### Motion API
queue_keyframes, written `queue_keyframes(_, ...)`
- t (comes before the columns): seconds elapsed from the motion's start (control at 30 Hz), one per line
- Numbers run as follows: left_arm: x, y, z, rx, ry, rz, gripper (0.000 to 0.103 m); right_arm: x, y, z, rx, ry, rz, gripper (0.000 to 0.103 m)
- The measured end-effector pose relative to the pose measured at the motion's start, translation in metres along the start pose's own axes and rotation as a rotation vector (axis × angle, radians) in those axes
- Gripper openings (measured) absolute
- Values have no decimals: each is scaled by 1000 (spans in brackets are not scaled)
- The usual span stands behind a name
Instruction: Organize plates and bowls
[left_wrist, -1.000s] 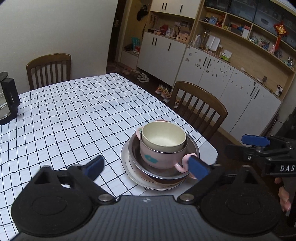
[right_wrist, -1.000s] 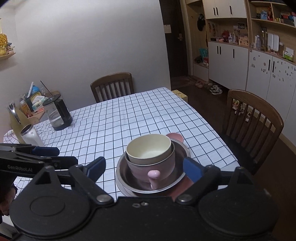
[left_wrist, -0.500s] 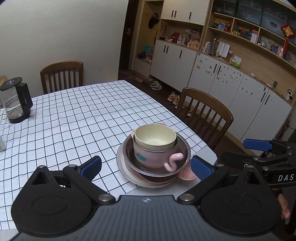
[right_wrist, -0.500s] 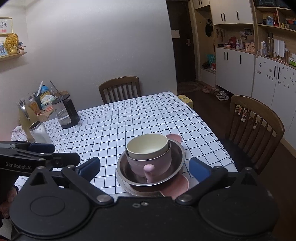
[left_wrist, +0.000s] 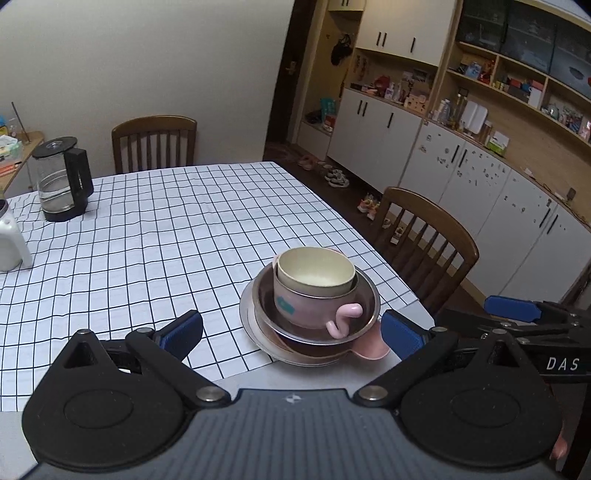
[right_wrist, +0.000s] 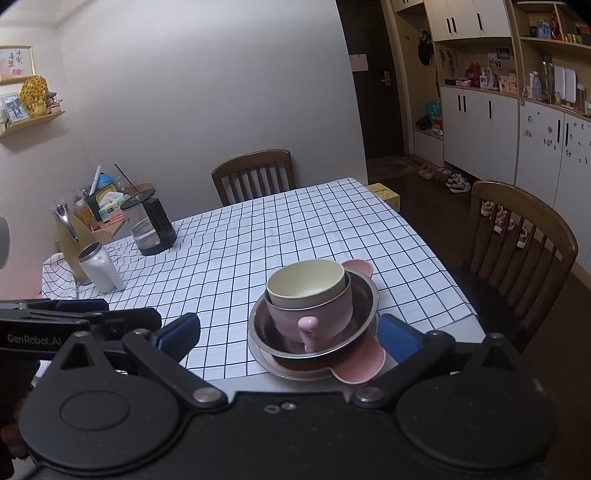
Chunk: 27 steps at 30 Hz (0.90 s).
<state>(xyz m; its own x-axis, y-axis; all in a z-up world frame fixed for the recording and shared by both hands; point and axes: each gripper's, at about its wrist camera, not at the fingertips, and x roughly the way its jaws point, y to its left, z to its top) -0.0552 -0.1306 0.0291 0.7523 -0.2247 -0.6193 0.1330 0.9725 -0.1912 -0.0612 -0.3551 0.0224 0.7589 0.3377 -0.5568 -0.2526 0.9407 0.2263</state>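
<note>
the cream round bowl (left_wrist: 314, 271) sat nested in a pink handled cup (left_wrist: 314, 306), inside a steel bowl (left_wrist: 365, 299) on a steel plate (left_wrist: 251, 321), near the corner of the black-and-white checked tablecloth (left_wrist: 147, 240). the left gripper (left_wrist: 291, 330) and right gripper (right_wrist: 288, 334) both stood spread wide, empty; the right one's jaws had just been opening.

Black hand-held gripper (left_wrist: 291, 330), blue pads (left_wrist: 183, 332).

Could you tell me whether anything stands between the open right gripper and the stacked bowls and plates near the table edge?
Nothing visible does. The right gripper is open and faces the stack: a cream bowl in a pink handled cup, inside a steel bowl.
</note>
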Motion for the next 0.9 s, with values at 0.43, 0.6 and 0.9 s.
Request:
queue_keyframes(0.43, -4, 3, -2, -5, 16, 69, 103, 0, 6, 1, -3, 3, -3, 103)
queue_keyframes(0.6, -10, 6, -4, -20, 1, 75, 103, 2, 7, 0, 10, 15, -6, 103)
queue_keyframes(0.9, -18, 5, -8, -30, -19, 77, 103, -1, 10, -2, 16, 14, -8, 103)
